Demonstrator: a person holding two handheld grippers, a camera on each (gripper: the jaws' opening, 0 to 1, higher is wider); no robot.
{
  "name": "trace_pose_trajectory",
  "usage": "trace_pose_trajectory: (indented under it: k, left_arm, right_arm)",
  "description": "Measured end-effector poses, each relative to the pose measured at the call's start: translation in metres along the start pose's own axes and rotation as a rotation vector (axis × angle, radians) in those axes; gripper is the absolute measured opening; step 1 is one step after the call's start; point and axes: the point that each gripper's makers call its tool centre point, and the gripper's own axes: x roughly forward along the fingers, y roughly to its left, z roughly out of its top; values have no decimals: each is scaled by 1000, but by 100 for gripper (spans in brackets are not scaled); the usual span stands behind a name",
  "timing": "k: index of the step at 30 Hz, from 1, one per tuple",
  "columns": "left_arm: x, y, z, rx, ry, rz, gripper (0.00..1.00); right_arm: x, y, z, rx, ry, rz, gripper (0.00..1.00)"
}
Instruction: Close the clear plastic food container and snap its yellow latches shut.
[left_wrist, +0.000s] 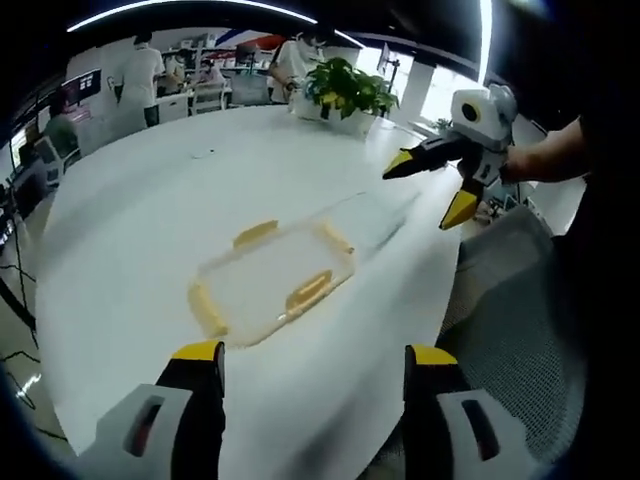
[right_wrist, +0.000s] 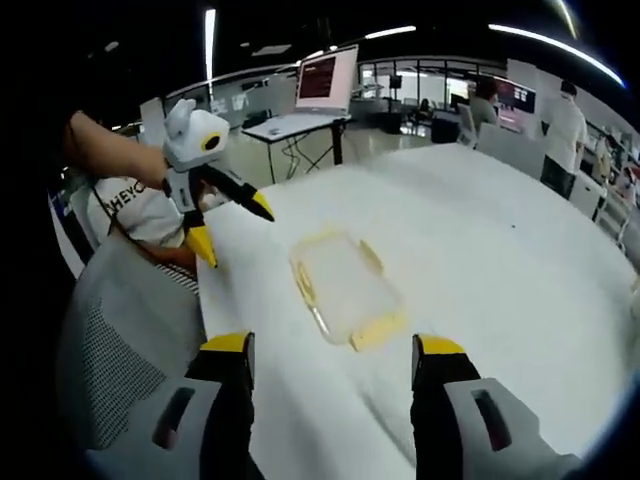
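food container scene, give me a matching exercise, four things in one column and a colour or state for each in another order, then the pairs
Things:
1. food container
2. latches
3. left gripper
4. potted plant

Colour or state:
A. green leaves, at the table's far edge
B. open, fingers apart, holding nothing
C. clear plastic, lying on the white table
D. yellow, along the container's rim

Pairs: 1-C, 2-D, 3-B, 4-A
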Motion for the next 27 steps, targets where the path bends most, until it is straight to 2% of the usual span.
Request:
trace_pose_trajectory:
  k: [11,15,21,27]
  left_arm:
    - [8,26,-2,106,81,-13,67]
    - [10,37,-5,142,113,-7,67]
    - [13,47,4,167,122,-11,65]
    - [22,57,4,231,167,-25,65]
  right_arm:
    - [15,-7,9,-35,26,16,59]
    - [21,-12,7,-51,50,16,59]
    - [25,-18,4,-58,71,16,58]
    - [35,-22,4,-81,104,36,56]
